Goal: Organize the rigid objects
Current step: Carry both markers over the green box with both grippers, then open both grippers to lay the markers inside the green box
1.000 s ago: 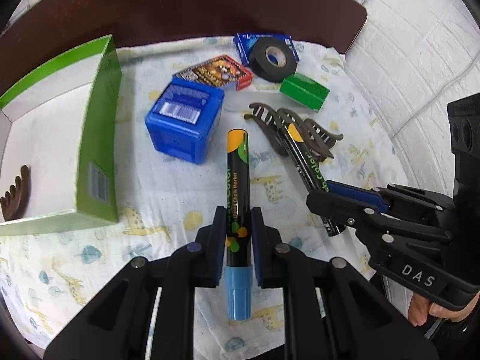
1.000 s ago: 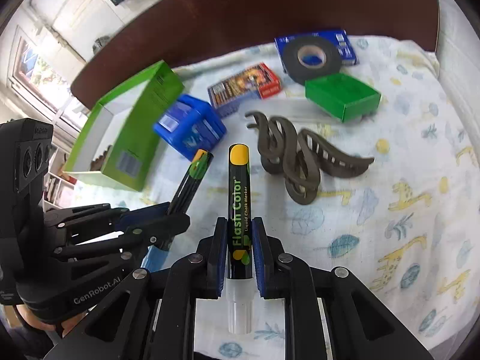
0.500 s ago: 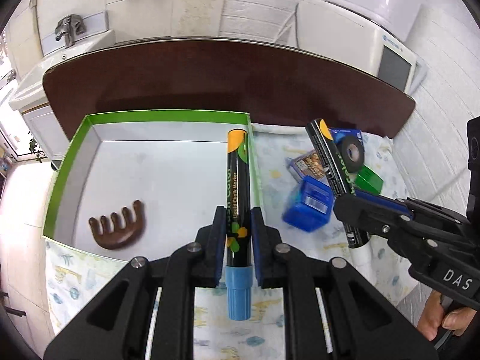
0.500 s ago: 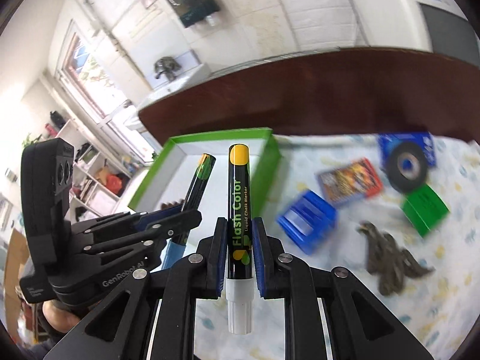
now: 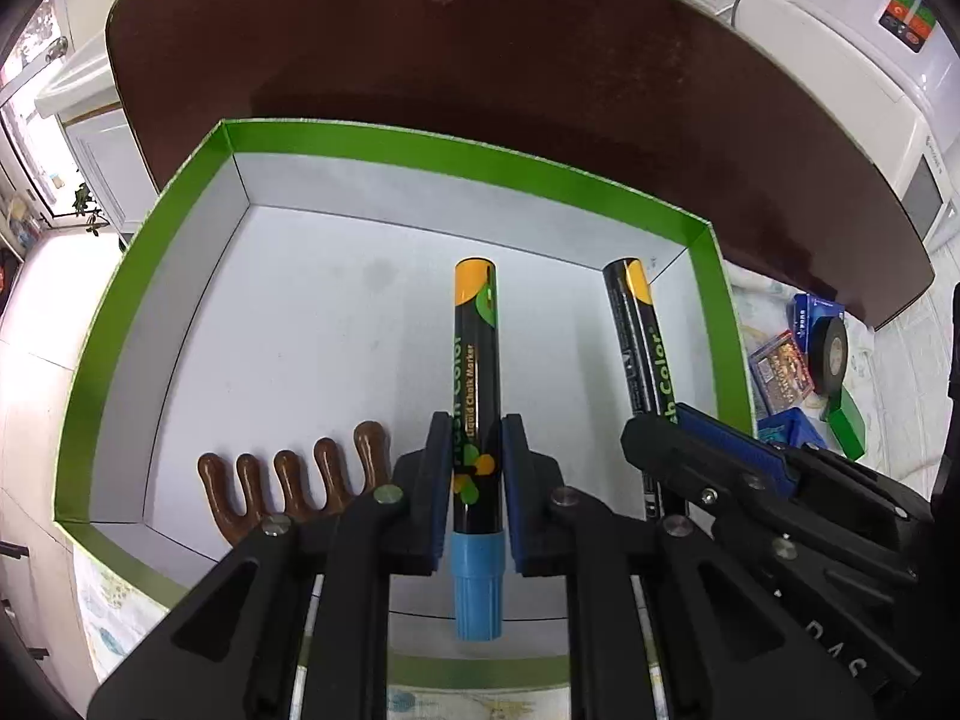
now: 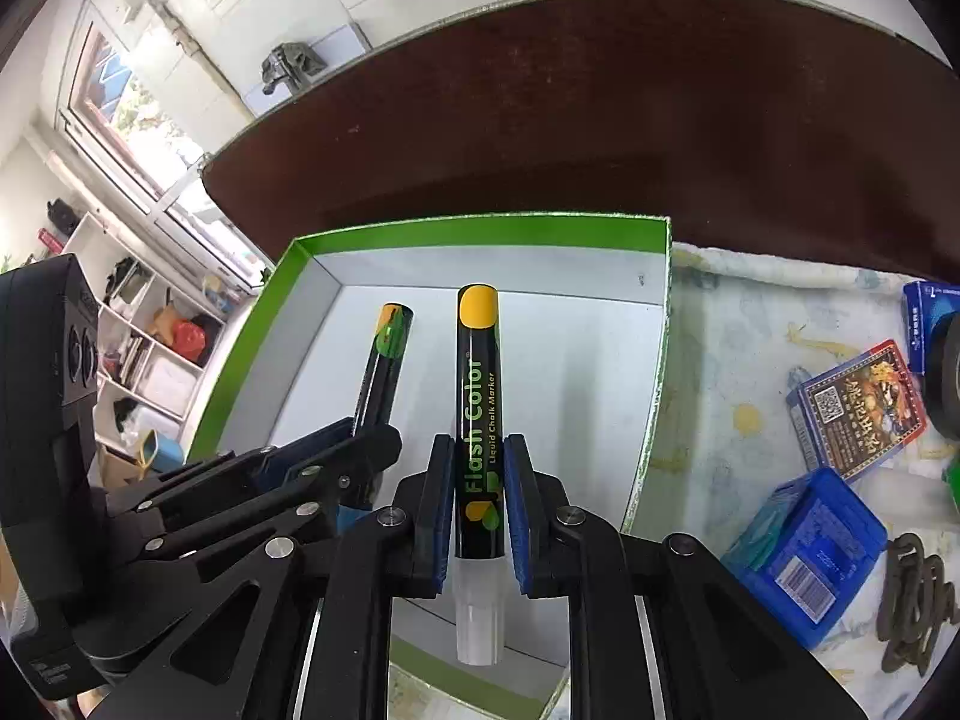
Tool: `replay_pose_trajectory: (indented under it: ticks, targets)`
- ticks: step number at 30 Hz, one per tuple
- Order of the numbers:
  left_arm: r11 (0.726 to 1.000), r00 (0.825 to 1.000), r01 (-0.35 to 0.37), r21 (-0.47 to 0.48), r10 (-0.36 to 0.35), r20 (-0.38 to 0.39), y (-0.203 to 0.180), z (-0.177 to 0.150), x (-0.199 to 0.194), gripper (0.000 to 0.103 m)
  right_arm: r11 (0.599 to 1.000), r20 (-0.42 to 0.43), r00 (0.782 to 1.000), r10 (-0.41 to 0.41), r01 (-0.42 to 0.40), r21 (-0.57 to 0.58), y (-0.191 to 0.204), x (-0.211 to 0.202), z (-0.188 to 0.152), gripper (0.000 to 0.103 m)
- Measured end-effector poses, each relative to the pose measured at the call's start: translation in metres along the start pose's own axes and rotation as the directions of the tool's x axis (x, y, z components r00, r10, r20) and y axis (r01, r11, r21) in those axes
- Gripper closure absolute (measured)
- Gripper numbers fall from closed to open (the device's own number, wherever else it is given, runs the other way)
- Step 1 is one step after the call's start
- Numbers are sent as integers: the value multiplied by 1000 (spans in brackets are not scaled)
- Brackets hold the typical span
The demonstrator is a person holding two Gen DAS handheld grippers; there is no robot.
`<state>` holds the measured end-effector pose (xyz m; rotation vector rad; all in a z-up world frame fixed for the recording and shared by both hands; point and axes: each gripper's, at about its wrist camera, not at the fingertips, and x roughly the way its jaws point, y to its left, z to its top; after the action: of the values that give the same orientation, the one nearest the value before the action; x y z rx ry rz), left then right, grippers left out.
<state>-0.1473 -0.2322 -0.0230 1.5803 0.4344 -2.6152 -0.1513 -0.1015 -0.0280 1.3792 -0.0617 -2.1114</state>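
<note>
Left wrist view. The left hand-held gripper [image 5: 474, 474] is clamped on the blue-capped marker [image 5: 476, 396], pads on the lower barrel just above the cap. Long axis runs along the fingers: blue cap toward the camera, orange end pointing at the far wall of the green box [image 5: 480, 156]. The marker sits over the white box floor; whether it touches the floor cannot be told. A grip near the cap end leaves most of the barrel free ahead of the fingers, which should let it be laid flat inside. To its right, the right hand-held gripper [image 5: 666, 450] holds the white-capped marker [image 5: 639, 342], roughly parallel, close to the right wall of the box. A brown comb [image 5: 294, 486] lies in the near left of the box, teeth pointing away from the camera.

Right wrist view. The right hand-held gripper [image 6: 476, 498] is closed on the white-capped marker [image 6: 477, 414], white cap toward the camera, orange end toward the far wall of the green box [image 6: 480, 228]. The left hand-held gripper [image 6: 360, 450] with the blue-capped marker [image 6: 384, 366] is just beside it on the left, also over the box. Holding both barrels side by side and lengthwise suggests placement as a neat pair. Still out on the patterned cloth [image 6: 732, 372]: card pack [image 6: 858, 402], blue case [image 6: 810, 552], hair claw [image 6: 912, 600].
</note>
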Motion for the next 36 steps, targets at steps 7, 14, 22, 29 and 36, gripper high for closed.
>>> replay_pose_trajectory:
  ticks: [7,14,22,29,36]
  targets:
    - [1000,999,-8,-15,7,-37,11,-6,13,89,996,-27,997,-74,72,-51,8,22,-3,85]
    - [1000,999,-26,-9,26,-43,11,-11,12,89,993,-33,995,-98,96,-73,9,24,-4,85]
    - [998,999,-46,-36,47,16,15,-8,-15,65,997,-43,997,-70,68,-47,2,11,-8,85]
    - [1000,991,-16,10,15,134,-14,-2,-64,60,998,82,995,-60,60,6,-39,-67,-10,85]
    - [984,981,87,153,-112,160,-100,-8,-77,52,989,211,971,-110,85,122,-88,-140,-13,85]
